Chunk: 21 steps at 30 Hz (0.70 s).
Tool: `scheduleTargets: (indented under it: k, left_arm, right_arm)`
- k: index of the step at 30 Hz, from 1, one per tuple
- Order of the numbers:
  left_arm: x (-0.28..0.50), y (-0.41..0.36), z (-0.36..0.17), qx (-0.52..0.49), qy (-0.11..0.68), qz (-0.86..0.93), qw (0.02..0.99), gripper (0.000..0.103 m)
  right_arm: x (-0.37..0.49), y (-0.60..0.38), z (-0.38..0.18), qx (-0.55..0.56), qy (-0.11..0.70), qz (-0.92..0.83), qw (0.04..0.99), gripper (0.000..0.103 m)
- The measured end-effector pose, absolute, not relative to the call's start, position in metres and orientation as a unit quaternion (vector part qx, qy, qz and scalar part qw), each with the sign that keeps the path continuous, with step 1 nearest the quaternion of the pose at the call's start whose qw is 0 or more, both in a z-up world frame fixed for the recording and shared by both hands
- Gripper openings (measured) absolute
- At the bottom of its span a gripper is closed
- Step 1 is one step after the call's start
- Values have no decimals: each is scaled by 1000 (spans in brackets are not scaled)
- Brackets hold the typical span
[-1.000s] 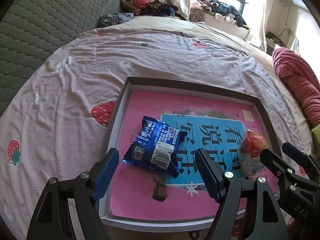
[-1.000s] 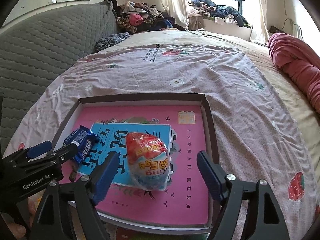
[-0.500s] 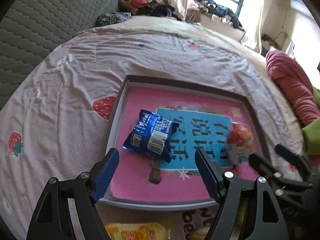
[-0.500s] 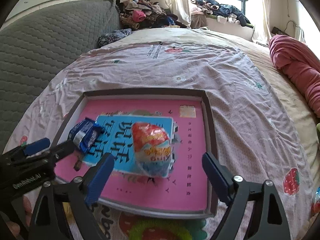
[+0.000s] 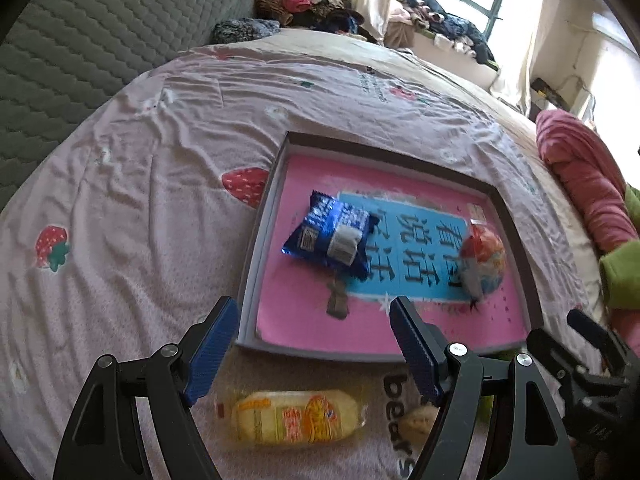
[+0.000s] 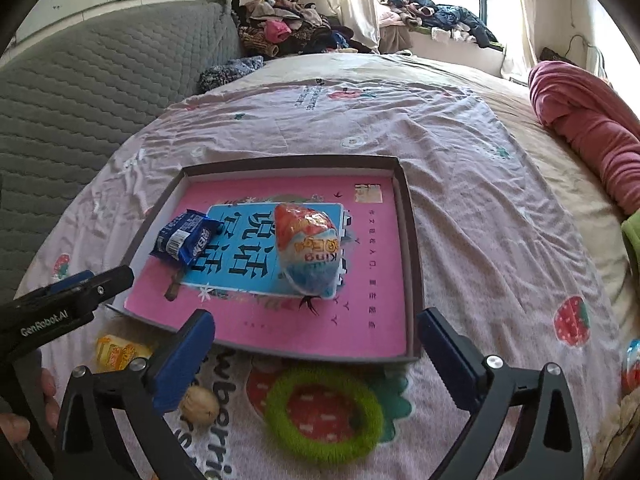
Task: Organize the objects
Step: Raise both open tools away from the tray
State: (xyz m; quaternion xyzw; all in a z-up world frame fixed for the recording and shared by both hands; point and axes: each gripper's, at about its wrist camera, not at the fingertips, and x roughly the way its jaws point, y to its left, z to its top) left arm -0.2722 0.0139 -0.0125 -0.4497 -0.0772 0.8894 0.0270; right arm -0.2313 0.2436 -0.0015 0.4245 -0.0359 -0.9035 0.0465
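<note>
Right now I am holding my left gripper (image 5: 314,344) with its fingers spread wide and empty, hovering above the yellow snack packet (image 5: 294,416) lying on the strawberry bedsheet (image 5: 132,184) just outside the tray (image 5: 256,248). My right gripper (image 6: 316,354) is also gaping empty, over the green ring (image 6: 322,414) and walnut (image 6: 199,405). The blue biscuit packet (image 5: 332,236) and wrapped King Egg (image 6: 308,250) are sitting inside the tray.
</note>
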Motion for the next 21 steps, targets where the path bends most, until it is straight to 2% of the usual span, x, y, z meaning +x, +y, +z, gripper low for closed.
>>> scheduleTargets:
  k: [15, 21]
  left_arm:
    - [-239, 20, -2, -452, -46, 890, 40, 80]
    - [-225, 23, 4, -456, -41, 888, 52, 83]
  right_arm:
    - [-199, 242, 28, 415, -38, -907, 56, 103]
    - [-187, 236, 41, 407, -27, -911, 59, 103]
